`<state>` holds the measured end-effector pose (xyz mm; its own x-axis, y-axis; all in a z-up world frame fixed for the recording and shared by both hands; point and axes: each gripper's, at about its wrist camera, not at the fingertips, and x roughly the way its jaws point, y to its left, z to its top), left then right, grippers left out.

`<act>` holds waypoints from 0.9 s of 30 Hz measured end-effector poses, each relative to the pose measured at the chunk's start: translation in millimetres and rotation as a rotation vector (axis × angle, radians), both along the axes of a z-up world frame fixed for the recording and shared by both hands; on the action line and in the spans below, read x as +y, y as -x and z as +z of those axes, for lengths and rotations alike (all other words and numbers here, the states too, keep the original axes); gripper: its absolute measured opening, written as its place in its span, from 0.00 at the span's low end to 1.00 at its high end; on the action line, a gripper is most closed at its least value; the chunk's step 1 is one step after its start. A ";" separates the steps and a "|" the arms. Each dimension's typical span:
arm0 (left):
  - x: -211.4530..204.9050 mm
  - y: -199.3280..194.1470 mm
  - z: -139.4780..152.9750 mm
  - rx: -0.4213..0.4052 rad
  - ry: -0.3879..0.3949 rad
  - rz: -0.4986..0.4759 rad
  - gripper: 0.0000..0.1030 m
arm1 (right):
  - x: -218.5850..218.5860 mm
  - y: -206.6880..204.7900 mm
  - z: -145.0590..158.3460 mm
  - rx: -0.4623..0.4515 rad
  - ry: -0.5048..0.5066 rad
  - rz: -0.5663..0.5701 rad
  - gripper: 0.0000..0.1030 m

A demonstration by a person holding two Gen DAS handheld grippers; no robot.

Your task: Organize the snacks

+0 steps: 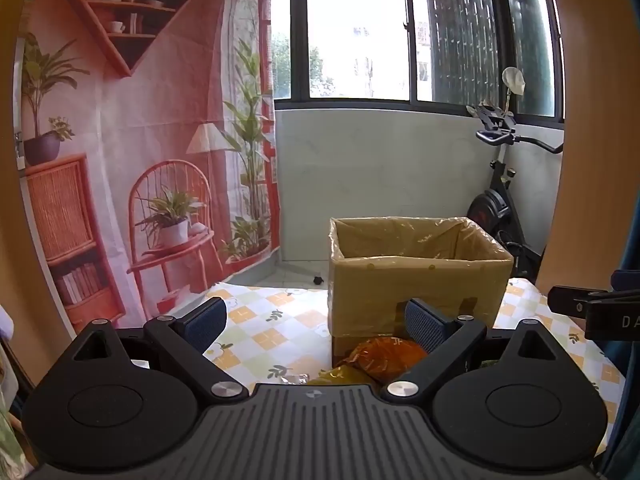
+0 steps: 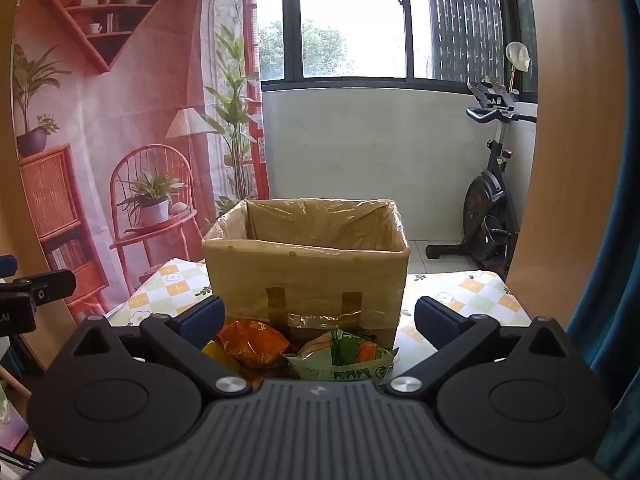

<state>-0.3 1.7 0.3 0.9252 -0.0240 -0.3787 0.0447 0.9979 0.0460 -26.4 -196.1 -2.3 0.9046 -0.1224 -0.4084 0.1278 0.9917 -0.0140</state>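
A tan cardboard box (image 1: 416, 276) (image 2: 308, 276), open at the top and lined with clear plastic, stands on the checked tablecloth. In front of it lie snack packs: an orange bag (image 1: 386, 354) (image 2: 254, 340), a yellow pack (image 1: 340, 374) (image 2: 214, 350) beside it, and a green and white bag (image 2: 344, 356). My left gripper (image 1: 316, 322) is open, above the table left of the orange bag, nothing between its fingers. My right gripper (image 2: 320, 320) is open too, with the orange and green bags low in the wide gap, untouched.
A printed backdrop of shelves and plants (image 1: 132, 140) hangs left of the table. An exercise bike (image 2: 492, 208) stands on the floor at the back right under the window. A wooden panel (image 2: 568, 120) and blue curtain (image 2: 616, 240) close the right side. The tablecloth (image 1: 256, 320) shows bare left of the box.
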 end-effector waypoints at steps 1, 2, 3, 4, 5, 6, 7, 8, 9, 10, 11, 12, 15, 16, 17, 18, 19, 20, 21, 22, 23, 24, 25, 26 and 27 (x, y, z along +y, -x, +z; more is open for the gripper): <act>0.7 0.2 0.4 0.001 0.001 -0.004 0.95 | 0.5 0.1 0.0 -0.004 0.009 0.000 1.00; 5.1 -1.9 0.5 0.010 0.009 0.008 0.95 | 0.8 0.1 0.0 -0.005 0.011 0.000 1.00; 6.7 -2.2 1.2 0.009 0.006 0.009 0.95 | 0.9 0.1 0.0 -0.005 0.010 -0.001 1.00; 7.3 0.4 0.2 -0.003 -0.004 0.011 0.95 | 1.0 0.0 0.0 -0.005 0.009 -0.003 1.00; 8.7 -1.2 0.1 0.000 -0.007 0.012 0.95 | 0.9 0.0 0.0 -0.005 0.008 -0.004 1.00; 7.0 -0.5 1.1 -0.004 -0.015 0.015 0.95 | 1.2 0.0 0.0 -0.006 0.009 -0.004 1.00; -0.9 0.7 -0.3 -0.012 -0.037 0.018 0.95 | 1.8 0.2 0.0 -0.007 0.012 -0.003 1.00; -2.0 2.1 -0.3 -0.018 -0.036 0.019 0.95 | 1.7 1.3 1.7 -0.010 0.012 -0.004 1.00; -2.7 2.2 -0.6 -0.020 -0.033 0.020 0.95 | 1.7 1.7 2.2 -0.011 0.012 -0.004 1.00; -2.2 2.2 -1.6 -0.022 -0.026 0.020 0.95 | 0.2 4.2 2.5 -0.013 0.013 -0.003 1.00; -2.5 2.5 -1.8 -0.023 -0.023 0.019 0.95 | -0.4 4.8 2.8 -0.015 0.014 -0.002 1.00; -3.0 2.7 -2.0 -0.024 -0.020 0.018 0.95 | 0.1 3.0 0.4 -0.014 0.017 -0.003 1.00; -3.7 3.1 -3.1 -0.028 -0.019 0.020 0.95 | 1.4 2.4 1.2 -0.013 0.024 -0.004 1.00; -3.7 2.8 -3.2 -0.029 -0.019 0.020 0.95 | 6.3 3.6 1.3 -0.016 0.033 -0.002 1.00; -3.5 3.0 -3.3 -0.031 -0.019 0.020 0.95 | 6.3 3.7 1.4 -0.016 0.033 -0.003 1.00; -2.9 2.2 -3.9 -0.033 -0.019 0.019 0.95 | 6.4 3.8 1.5 -0.017 0.033 -0.003 1.00; -3.2 1.9 -4.4 -0.036 -0.020 0.019 0.95 | 6.5 4.1 1.4 -0.018 0.032 -0.002 1.00; -3.6 2.6 -4.4 -0.039 -0.021 0.018 0.95 | 6.8 4.3 1.4 -0.018 0.031 -0.002 1.00; -2.9 3.9 -2.8 -0.042 -0.021 0.018 0.95 | 6.8 4.3 1.5 -0.019 0.031 -0.001 1.00; -3.0 5.0 -3.1 -0.045 -0.022 0.017 0.95 | 7.4 4.4 1.8 -0.018 0.033 -0.001 1.00; -2.8 5.0 -3.6 -0.046 -0.023 0.017 0.95 | 7.9 4.3 1.9 -0.018 0.034 -0.001 1.00; -2.8 4.9 -4.1 -0.047 -0.023 0.017 0.95 | 7.6 4.5 1.8 -0.017 0.033 -0.001 1.00; -2.7 4.8 -4.0 -0.046 -0.023 0.017 0.95 | 7.0 4.5 0.9 -0.019 0.032 0.000 1.00; -2.7 4.6 -4.4 -0.045 -0.022 0.016 0.95 | 7.3 4.7 1.1 -0.019 0.031 0.000 1.00; -3.0 5.2 -4.5 -0.045 -0.022 0.016 0.95 | 7.3 5.0 1.1 -0.019 0.031 0.000 1.00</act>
